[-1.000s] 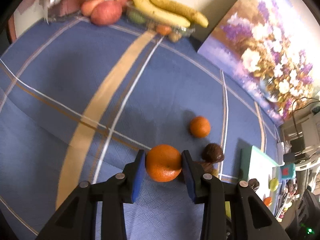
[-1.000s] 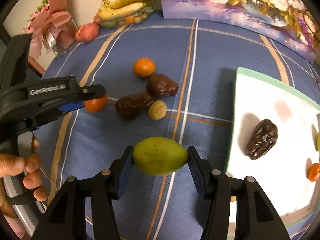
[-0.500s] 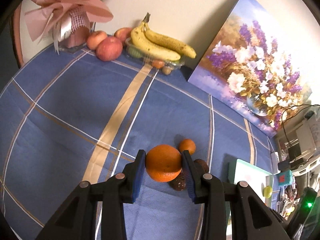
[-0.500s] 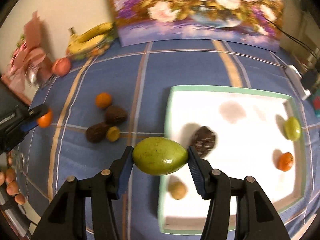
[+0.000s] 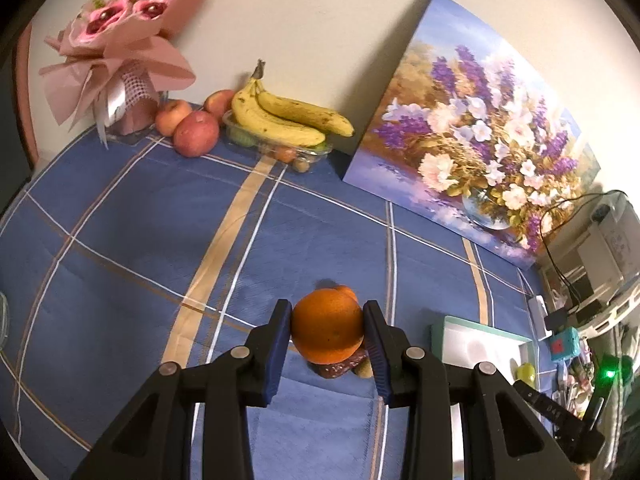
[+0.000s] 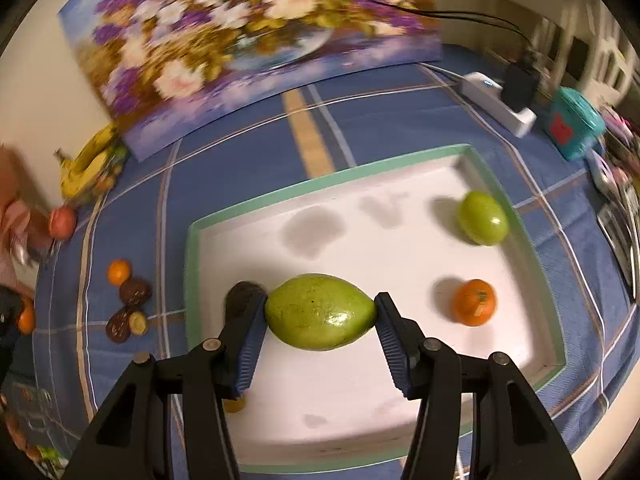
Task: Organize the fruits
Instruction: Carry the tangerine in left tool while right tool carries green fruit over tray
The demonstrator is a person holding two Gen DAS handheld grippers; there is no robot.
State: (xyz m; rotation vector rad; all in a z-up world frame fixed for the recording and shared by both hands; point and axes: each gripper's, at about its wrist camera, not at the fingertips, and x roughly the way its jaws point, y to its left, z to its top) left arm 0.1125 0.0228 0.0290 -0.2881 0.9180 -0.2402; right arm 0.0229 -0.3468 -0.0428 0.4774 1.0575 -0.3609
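Right wrist: teal box (image 6: pixel 573 123) red label unreadable

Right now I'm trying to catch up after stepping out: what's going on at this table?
A person is sorting fruit with two hand-held grippers. The right gripper holds a large green fruit above the white tray, which already contains a smaller green fruit, a small orange and a dark fruit. The left gripper holds an orange above the blue tablecloth, where a few loose fruits remain.
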